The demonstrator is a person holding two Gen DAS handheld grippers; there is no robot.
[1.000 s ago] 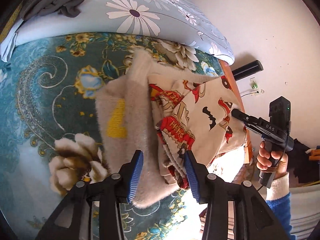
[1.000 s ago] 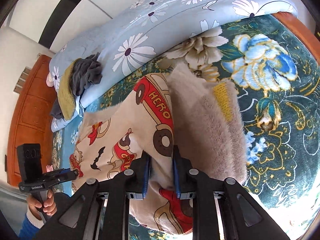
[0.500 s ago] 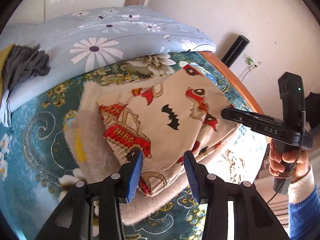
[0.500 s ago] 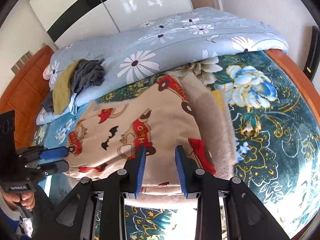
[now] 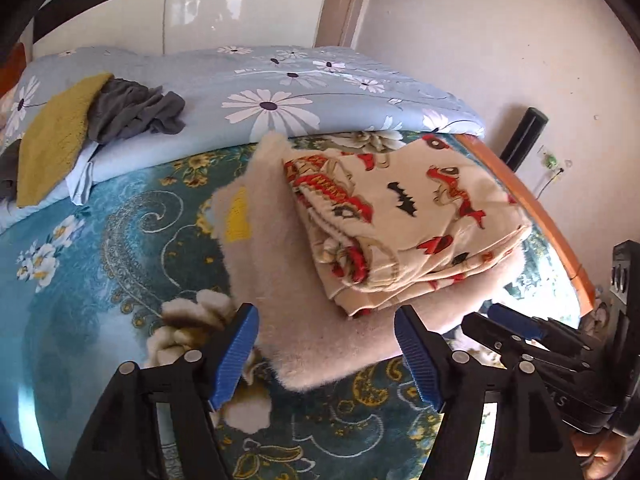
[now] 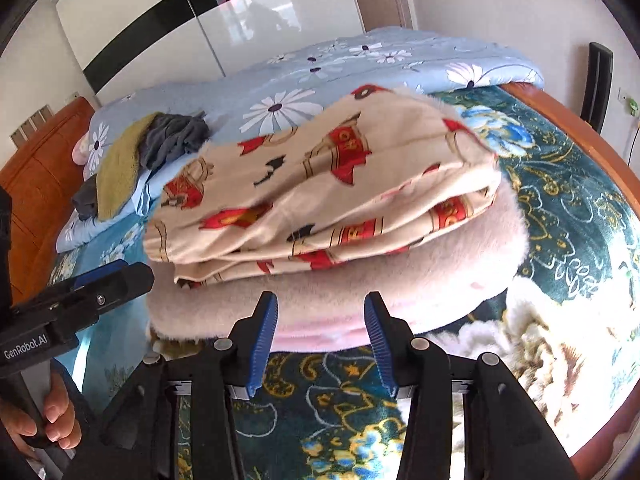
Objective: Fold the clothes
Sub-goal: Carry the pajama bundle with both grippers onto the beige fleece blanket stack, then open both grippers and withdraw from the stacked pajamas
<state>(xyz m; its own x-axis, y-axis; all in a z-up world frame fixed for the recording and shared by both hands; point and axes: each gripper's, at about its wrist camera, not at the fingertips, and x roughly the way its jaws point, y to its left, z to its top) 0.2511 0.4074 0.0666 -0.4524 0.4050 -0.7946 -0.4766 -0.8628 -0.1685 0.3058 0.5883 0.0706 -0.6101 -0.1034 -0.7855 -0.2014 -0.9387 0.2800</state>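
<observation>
On the bed, near its foot-side corner, a folded cream garment printed with red cars and black bats (image 5: 404,216) lies on top of a folded fuzzy beige garment (image 5: 296,300), which carries a yellow patch on its far left part. The printed piece sits toward the right half of the beige one, its layered edges showing along the near side, and the beige garment sticks out beneath it on the left and the front. Both rest on a teal floral blanket (image 5: 92,280) that covers the bed.

The left gripper (image 5: 326,354) hovers just in front of the beige garment's near edge with its blue-padded jaws spread wide and nothing between them. The right gripper (image 6: 320,338) is likewise released, its jaws apart and empty, close to the pile's front edge but not touching it. Each gripper shows in the other's view, and a hand (image 6: 44,420) grips the left one's handle.

Behind the pile a light blue daisy-print quilt (image 5: 280,92) lies across the bed. On its left end sit a crumpled grey garment (image 5: 132,110) and a mustard-yellow cloth (image 5: 52,140), touching each other. An orange wooden bed frame (image 5: 532,216) runs along the right edge, beside a pale wall.
</observation>
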